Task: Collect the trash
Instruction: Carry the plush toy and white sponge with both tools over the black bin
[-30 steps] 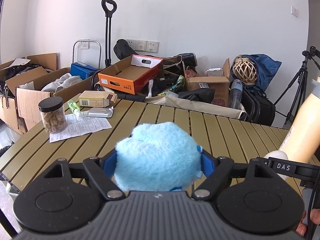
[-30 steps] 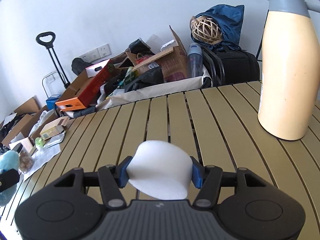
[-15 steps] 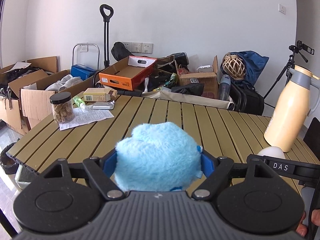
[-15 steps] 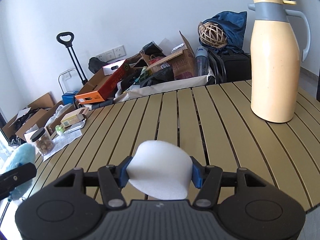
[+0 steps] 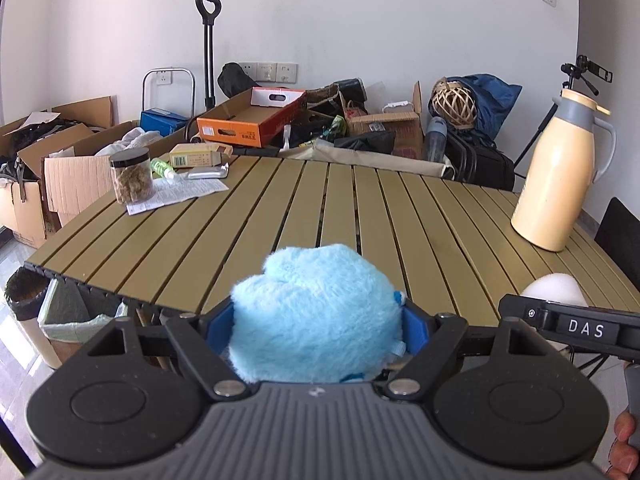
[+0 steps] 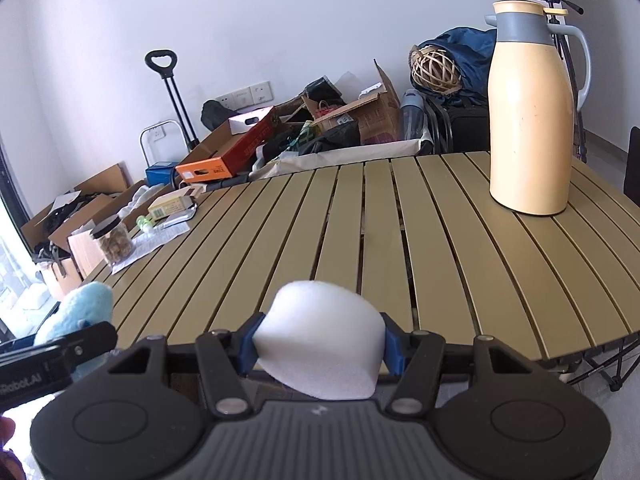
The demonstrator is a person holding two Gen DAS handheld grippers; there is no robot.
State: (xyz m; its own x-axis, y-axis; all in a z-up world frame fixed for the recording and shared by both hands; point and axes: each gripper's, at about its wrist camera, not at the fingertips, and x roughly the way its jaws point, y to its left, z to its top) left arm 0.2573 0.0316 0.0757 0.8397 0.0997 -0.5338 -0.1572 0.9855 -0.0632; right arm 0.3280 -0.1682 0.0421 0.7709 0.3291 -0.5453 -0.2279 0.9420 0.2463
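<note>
Left wrist view: the left gripper (image 5: 316,320) has its blue pads clamped on a fluffy light-blue plush lump (image 5: 314,316), gripped from both sides at 6 o'clock in the frame, right at the near edge of the olive-green slatted table (image 5: 332,208). At 4 o'clock the right gripper (image 5: 560,322) pokes in, its black finger marked DAS, with a white foam piece (image 5: 554,288) peeking above it. A fingertip of the person's hand (image 5: 624,444) shows at the lower right corner. At 10 o'clock on the table sits a clear jar with a black lid (image 5: 132,176), resting on a printed paper sheet (image 5: 180,194), with a small tan carton (image 5: 196,156) just behind. At 2 o'clock stands a cream thermos jug with a grey collar (image 5: 560,176), upright. Down at 8 o'clock, below the table edge, a bin lined with a pale green bag (image 5: 76,316) sits on the floor beside a darker round bin.

Right wrist view: the right gripper (image 6: 320,348) grasps the white foam piece (image 6: 320,344) between its blue pads, low at 6 o'clock, over the table's near edge. At 9 o'clock the plush lump (image 6: 80,312) shows in the left gripper's black finger. The cream jug (image 6: 532,112) stands at 1 o'clock; the jar (image 6: 114,236) and papers lie at 10 o'clock. Cardboard boxes, including an orange one (image 6: 228,152), crowd the floor beyond the table's far edge.
</note>
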